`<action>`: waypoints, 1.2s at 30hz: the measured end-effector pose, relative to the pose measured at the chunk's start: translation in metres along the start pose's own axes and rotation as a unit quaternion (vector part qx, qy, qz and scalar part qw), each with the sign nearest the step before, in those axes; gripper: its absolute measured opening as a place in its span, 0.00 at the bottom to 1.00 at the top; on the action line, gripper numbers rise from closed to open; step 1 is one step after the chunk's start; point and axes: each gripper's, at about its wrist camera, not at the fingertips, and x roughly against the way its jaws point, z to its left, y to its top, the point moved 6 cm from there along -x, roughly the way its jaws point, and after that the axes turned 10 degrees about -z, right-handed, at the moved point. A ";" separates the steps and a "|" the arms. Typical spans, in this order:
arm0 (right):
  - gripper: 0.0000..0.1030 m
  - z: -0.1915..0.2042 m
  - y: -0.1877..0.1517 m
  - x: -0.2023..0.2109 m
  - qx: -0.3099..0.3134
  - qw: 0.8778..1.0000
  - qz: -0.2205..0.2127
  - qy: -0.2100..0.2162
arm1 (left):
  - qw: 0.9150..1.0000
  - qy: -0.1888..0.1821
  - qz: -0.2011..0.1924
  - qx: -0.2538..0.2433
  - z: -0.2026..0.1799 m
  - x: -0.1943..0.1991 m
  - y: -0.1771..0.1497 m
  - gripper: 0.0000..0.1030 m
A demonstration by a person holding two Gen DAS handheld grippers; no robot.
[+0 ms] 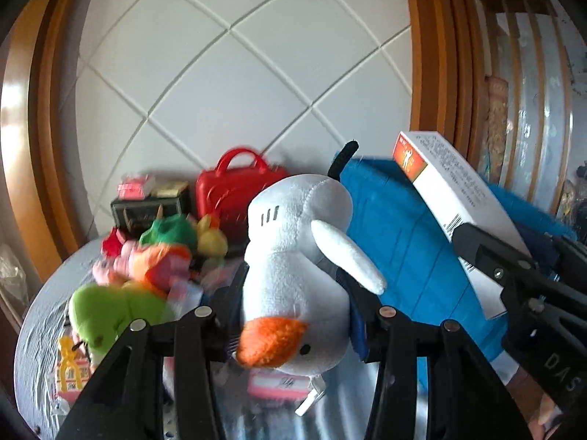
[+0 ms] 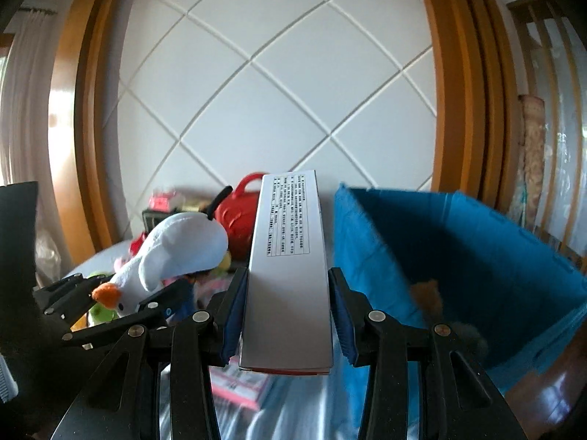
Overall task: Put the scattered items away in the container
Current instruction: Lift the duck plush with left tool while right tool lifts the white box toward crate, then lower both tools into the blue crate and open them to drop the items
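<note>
Left gripper (image 1: 293,315), bottom centre: jaws closed on white plush bird (image 1: 297,256), held clear of table. Right gripper (image 2: 288,304), bottom centre: jaws clamped on long white box (image 2: 290,267). Beyond, right of frame: blue container (image 2: 477,256). Farther back, left of centre: scattered toys (image 1: 146,256), red case (image 1: 234,190).

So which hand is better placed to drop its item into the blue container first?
Right, probably. The right gripper holds the white box beside the blue container's open mouth. The left gripper holds the plush duck farther away, over the clutter.
</note>
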 end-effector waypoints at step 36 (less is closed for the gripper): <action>0.41 -0.359 -0.151 -0.239 0.085 0.883 0.460 0.034 | 0.861 0.043 0.507 -0.020 -0.305 -0.314 -0.125 0.45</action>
